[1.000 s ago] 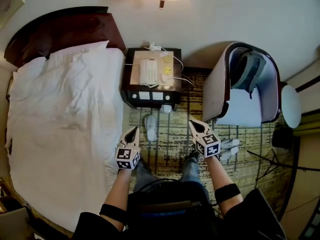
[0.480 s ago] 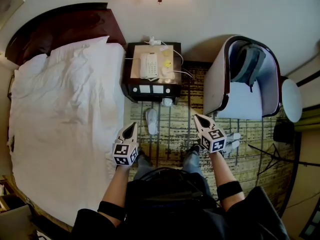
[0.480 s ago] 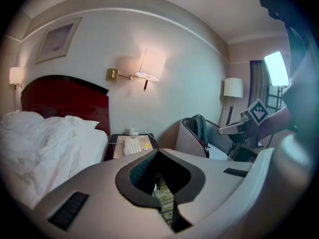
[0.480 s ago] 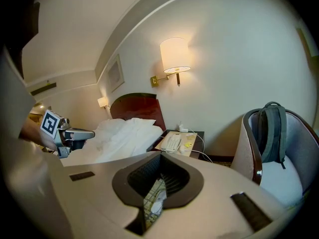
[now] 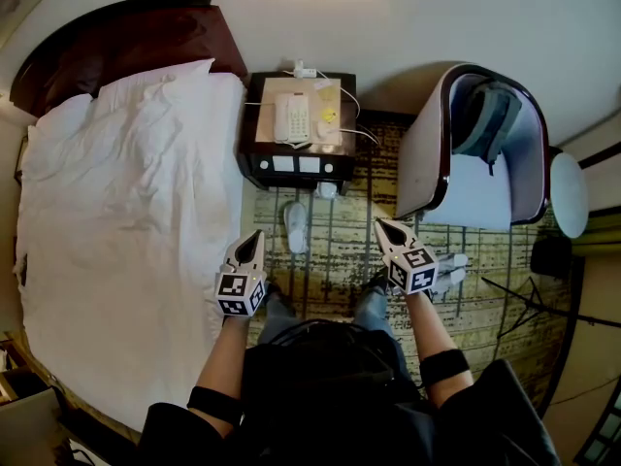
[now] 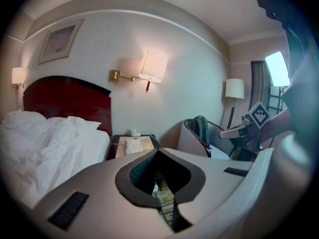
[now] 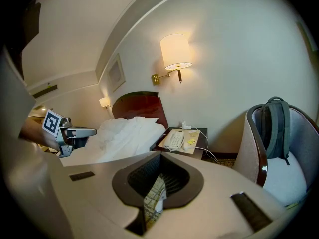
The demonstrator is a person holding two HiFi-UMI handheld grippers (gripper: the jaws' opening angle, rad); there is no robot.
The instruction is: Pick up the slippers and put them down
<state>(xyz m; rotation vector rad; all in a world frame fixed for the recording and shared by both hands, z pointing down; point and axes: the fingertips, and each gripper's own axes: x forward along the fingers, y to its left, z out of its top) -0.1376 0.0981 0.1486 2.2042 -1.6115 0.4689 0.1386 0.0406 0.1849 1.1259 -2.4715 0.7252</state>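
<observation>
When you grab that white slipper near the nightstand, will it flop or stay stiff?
The white slipper looks thin and flat, so it is probably light and may droop if pinched at one end. It lies flat on the carpet, so it should not roll or tip. It looks like soft cloth, so likely not slippery.

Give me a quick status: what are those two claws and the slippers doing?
Left gripper, right gripper: both shut, empty. One white fabric slipper on patterned carpet near dark nightstand, second slipper farther right. No obstacle seen.
</observation>
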